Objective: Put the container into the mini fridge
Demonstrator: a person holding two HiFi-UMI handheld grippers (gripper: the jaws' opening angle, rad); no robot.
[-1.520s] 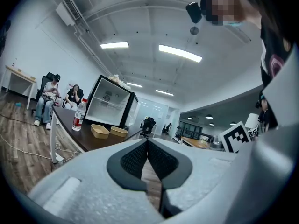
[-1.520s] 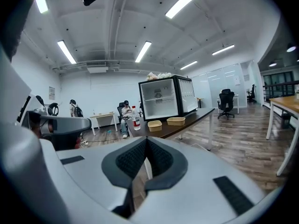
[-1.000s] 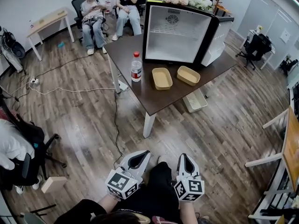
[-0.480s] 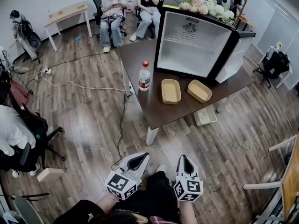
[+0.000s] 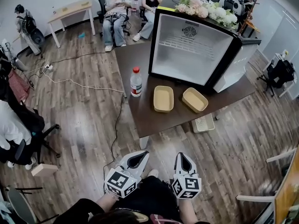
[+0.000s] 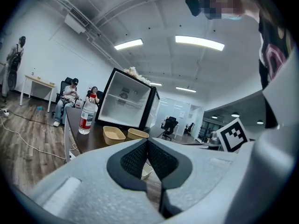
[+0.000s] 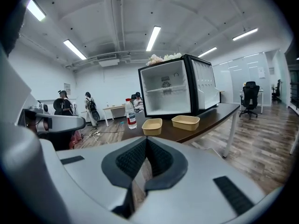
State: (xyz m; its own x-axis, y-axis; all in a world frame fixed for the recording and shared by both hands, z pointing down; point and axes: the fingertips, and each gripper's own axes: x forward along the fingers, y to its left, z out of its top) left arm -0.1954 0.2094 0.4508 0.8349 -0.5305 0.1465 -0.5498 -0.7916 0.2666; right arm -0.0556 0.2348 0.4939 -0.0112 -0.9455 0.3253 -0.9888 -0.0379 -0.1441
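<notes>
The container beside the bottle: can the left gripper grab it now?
Probably not yet. The left gripper is shut and well short of the table; nothing blocks the container, though.

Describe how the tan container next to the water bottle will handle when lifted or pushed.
The tan container nearer the water bottle looks empty and shallow, so it is probably light and unlikely to tip. Its thin rim may flex under a pinch. On the smooth dark table it would likely slide if nudged.
</notes>
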